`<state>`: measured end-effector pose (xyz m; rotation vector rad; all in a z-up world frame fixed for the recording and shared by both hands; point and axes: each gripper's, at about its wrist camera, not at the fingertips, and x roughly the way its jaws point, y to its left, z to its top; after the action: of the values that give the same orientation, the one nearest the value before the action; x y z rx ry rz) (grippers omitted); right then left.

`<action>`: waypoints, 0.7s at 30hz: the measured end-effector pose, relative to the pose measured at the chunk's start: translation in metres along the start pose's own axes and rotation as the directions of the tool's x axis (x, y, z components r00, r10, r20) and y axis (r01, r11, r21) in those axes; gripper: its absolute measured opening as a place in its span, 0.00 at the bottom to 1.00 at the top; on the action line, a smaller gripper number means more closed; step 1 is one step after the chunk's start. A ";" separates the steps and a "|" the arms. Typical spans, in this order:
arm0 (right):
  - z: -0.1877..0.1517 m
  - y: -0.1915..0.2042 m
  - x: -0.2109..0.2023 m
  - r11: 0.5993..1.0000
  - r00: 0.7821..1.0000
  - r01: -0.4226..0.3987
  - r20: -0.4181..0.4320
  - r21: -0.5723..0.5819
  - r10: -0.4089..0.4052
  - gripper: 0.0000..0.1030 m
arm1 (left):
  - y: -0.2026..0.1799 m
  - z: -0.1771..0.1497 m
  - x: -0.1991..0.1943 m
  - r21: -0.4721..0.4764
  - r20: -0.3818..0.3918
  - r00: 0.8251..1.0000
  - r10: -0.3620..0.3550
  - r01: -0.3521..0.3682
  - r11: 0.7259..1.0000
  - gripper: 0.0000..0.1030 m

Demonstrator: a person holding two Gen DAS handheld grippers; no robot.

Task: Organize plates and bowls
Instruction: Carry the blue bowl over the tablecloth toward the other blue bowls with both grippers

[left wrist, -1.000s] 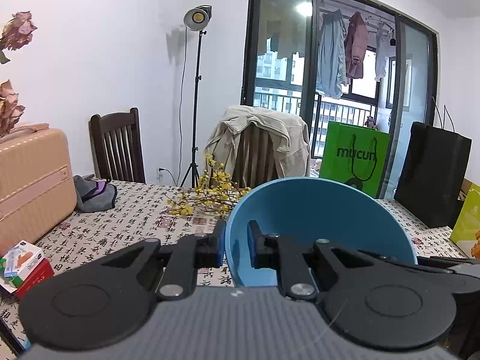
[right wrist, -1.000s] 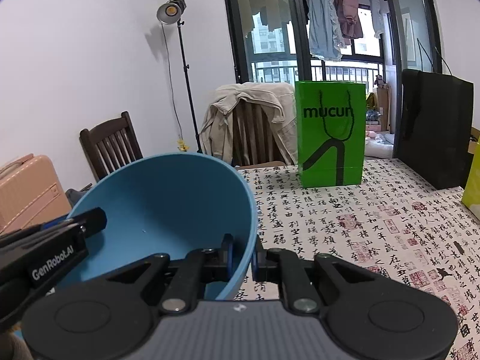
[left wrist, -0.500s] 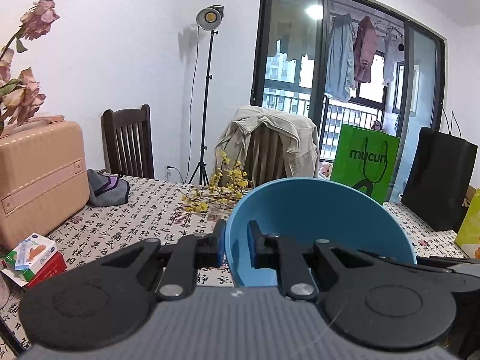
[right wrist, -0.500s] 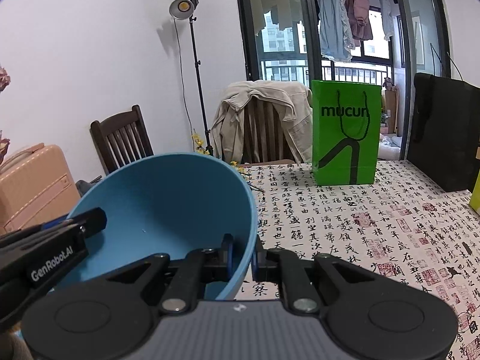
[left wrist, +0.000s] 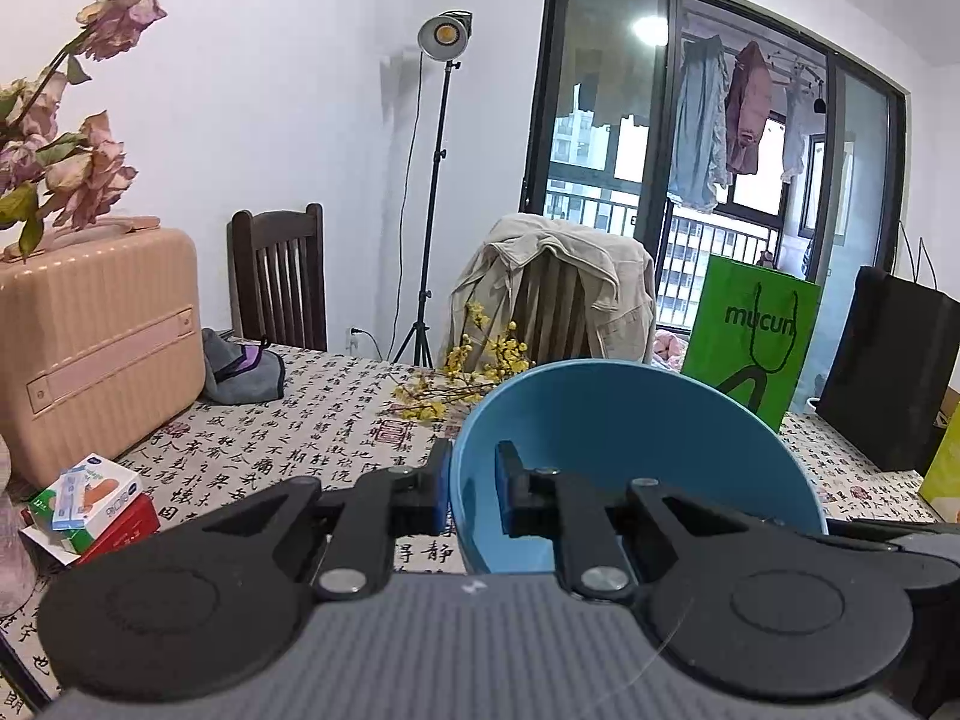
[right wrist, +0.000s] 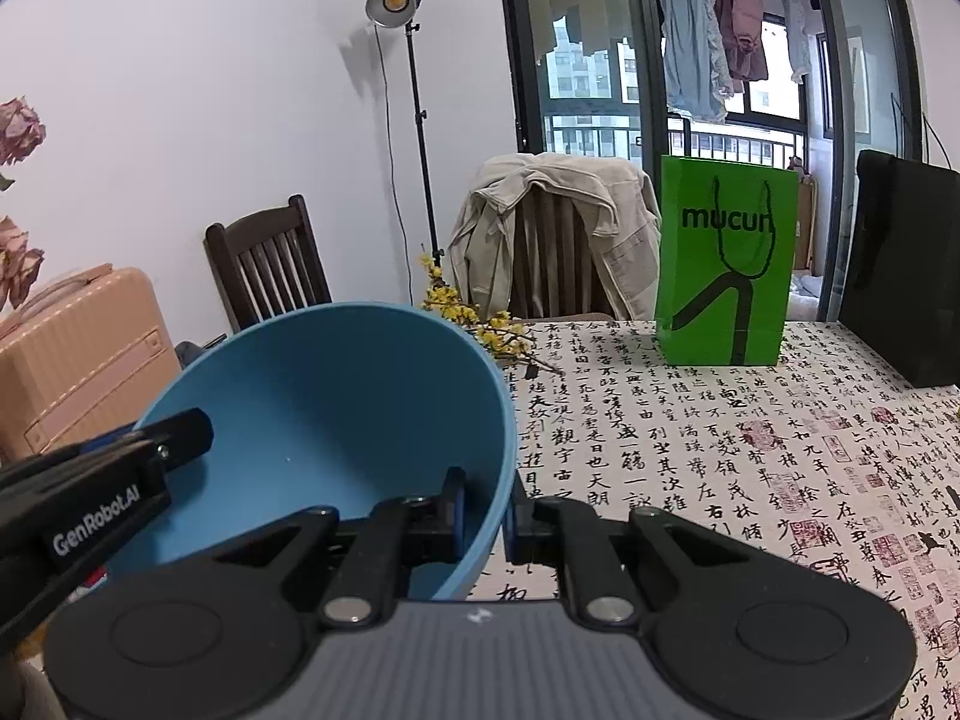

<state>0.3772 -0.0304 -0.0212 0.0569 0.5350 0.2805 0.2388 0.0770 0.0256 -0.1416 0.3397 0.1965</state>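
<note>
Blue round plastic bowl (left wrist: 630,438) is held off the table between both tools, its opening tilted toward the cameras. Left gripper (left wrist: 474,489) is clamped on the bowl's left rim: one finger sits outside the wall, the other inside, jaws nearly closed with only the wall between them. Right gripper (right wrist: 483,507) is clamped the same way on the bowl's right rim, one pad inside and one outside.

In the right wrist view, the left gripper's black body enters from the left edge and overlaps the bowl's left side.

Below the bowl lies the table covered with a white cloth printed with black calligraphy (right wrist: 720,438). On the far side stand a green paper bag (right wrist: 726,264) and, right of it, a black bag (right wrist: 906,270). Yellow flower sprigs (left wrist: 474,372) lie just beyond the bowl. A peach hard-shell suitcase (left wrist: 90,342) stands at far left.
</note>
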 end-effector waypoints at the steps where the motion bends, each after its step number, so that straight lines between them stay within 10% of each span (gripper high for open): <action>1: 0.000 0.002 0.001 1.000 1.000 -0.002 -0.001 -0.002 0.002 0.11 | 0.002 0.000 0.000 -0.002 0.000 1.000 0.002 -0.002 1.000 0.15; 21: -0.006 0.038 0.001 0.998 0.999 -0.041 -0.015 -0.043 0.041 0.12 | 0.038 -0.004 -0.010 -0.023 0.014 1.000 0.016 -0.016 1.000 0.15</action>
<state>0.3660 0.0061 -0.0222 0.0238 0.5418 0.3328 0.2202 0.1115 0.0214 -0.1597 0.3249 0.2172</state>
